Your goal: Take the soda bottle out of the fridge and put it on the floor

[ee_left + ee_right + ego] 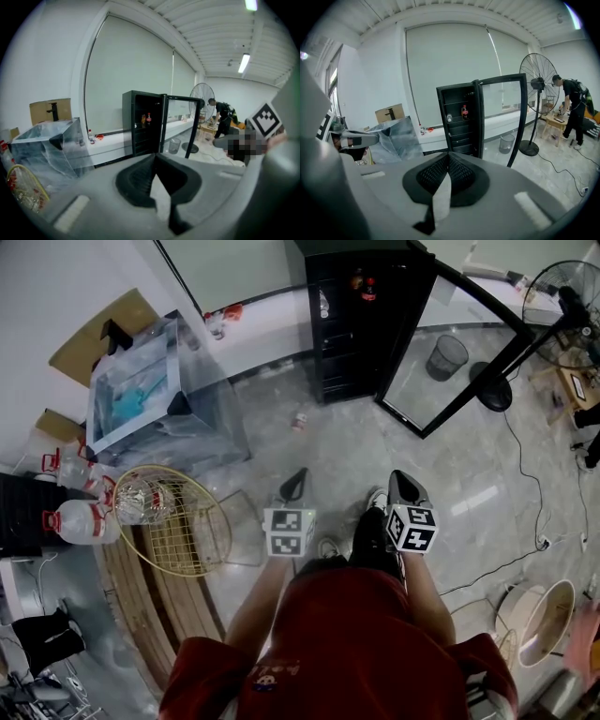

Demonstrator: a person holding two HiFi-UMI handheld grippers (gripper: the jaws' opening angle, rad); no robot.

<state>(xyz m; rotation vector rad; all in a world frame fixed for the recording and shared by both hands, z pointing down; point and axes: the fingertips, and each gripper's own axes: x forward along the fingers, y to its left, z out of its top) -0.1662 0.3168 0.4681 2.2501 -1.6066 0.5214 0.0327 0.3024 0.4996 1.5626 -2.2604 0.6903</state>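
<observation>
A: Two claws, what does your head view give?
B: Your left claw [295, 486] and right claw [405, 488] aim at the tall black glass-door fridge [361, 334], well apart, its door open for access.
A: Left gripper view?
B: Tips pinched together, empty; the dark red-capped soda bottle [148, 118] stands on an upper shelf.
A: Right gripper view?
B: Closed too, likely since nothing is within reach yet.

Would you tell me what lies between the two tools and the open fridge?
The head view shows bare floor, apart from one small unidentifiable item ahead of the left tool.
</observation>
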